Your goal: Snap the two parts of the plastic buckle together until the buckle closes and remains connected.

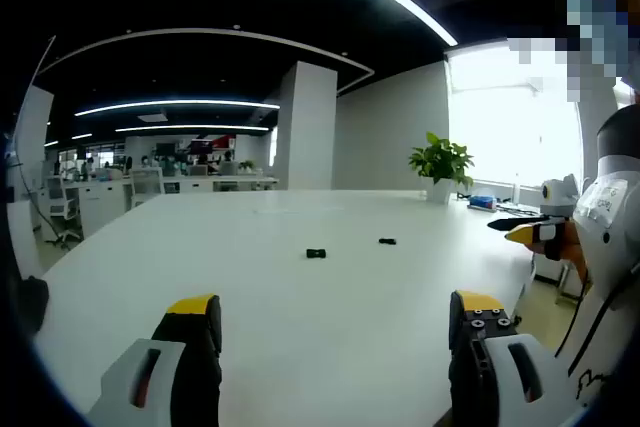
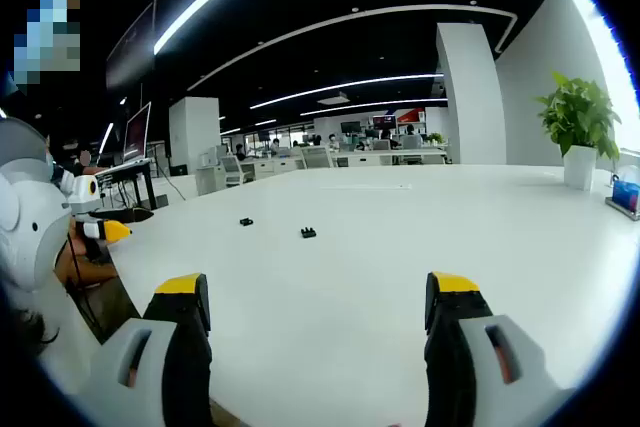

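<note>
In the left gripper view we see our left claw w/ jaws spread wide, nothing between them, both yellow-tipped jaws hanging over the white table. The two buckle parts lie well ahead of it, flat on the table & apart from each other: one black buckle part straight ahead, roughly centred between the jaws, the other buckle piece a bit further off & toward the right jaw. Beyond them, far end of the table, a potted plant ahead-right.

Right gripper view: our right claw also open wide, empty, over the same table. Ahead of it, the nearer part sits about midway between the jaws; the other lies ahead-left, nearer the left jaw's line. Neither claw touches either part. Plant stands far ahead-right of this claw. Can't tell which part is male or female, too small.
</note>
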Available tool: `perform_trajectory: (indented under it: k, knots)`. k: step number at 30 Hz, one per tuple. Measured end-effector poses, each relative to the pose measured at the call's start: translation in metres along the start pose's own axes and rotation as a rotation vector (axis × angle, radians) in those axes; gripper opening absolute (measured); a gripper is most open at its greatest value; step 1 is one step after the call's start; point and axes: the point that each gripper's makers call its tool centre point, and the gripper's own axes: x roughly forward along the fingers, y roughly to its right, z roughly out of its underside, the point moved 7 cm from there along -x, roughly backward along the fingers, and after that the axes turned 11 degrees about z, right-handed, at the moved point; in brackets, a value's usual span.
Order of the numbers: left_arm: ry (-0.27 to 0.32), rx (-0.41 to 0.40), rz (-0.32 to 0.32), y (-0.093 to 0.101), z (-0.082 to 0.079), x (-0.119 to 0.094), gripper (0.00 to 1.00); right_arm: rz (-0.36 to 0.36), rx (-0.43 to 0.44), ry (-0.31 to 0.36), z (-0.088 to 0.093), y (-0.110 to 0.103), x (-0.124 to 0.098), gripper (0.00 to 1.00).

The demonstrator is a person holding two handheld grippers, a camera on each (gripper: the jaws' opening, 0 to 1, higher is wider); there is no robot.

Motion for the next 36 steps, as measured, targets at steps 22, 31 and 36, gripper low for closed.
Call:
perform_trajectory:
  k: [22,31,36]
  knots:
    - [-0.014,-0.007,0.003,-0.001,0.004,0.001,0.95,-0.039,0.014,0.009,-0.005,-0.002,0.015,0.87]
    - [-0.019,-0.01,0.001,-0.002,0.006,0.001,0.95,-0.06,-0.006,-0.011,-0.004,0.0,0.03,0.86]
    - [-0.018,-0.012,0.002,-0.002,0.007,0.001,0.95,-0.038,0.025,0.002,-0.004,0.008,0.04,0.85]
